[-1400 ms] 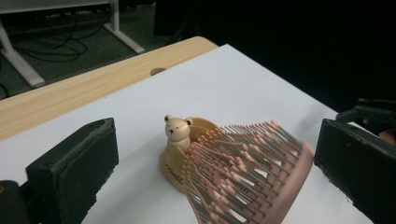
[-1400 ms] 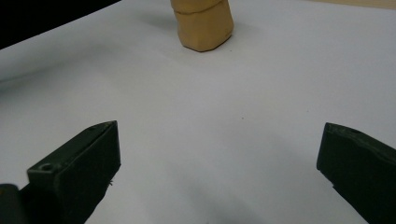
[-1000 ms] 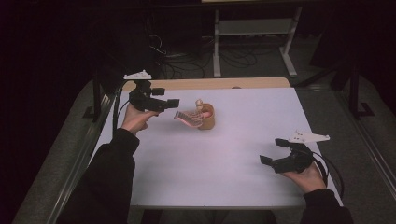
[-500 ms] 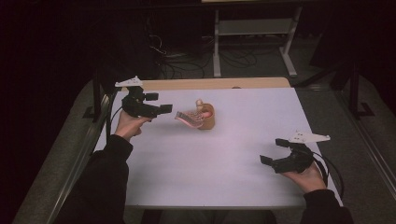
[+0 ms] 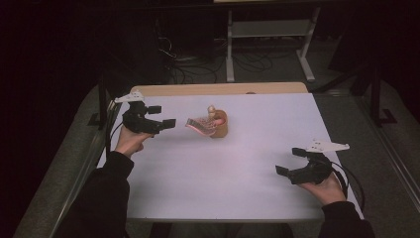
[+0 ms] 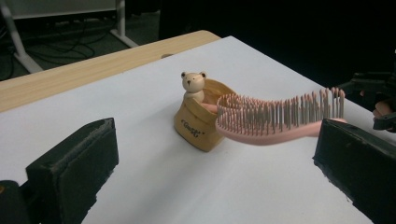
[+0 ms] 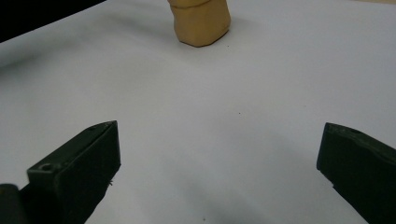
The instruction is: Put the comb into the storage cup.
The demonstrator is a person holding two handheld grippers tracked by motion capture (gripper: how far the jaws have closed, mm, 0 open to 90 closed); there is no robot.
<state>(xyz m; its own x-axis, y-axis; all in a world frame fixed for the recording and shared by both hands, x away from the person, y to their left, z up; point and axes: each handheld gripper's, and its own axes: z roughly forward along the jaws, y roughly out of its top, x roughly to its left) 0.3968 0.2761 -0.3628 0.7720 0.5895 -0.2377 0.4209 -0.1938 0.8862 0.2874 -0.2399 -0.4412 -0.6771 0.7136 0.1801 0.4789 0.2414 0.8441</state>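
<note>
Dim lab: floor cables [image 5: 198, 64], metal stand [image 5: 267, 34]

The wooden holder [image 6: 201, 128] bears small dark lettering, too blurred to read.

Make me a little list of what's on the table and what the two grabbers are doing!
table: white top
holder: tan, with a bear figure, stands upright
brush: pink, bristles up, one end in the holder, the other sticking out in the air
left gripper: open, raised, near the brush, not touching
right gripper: open, holding nothing, far from the holder
</note>
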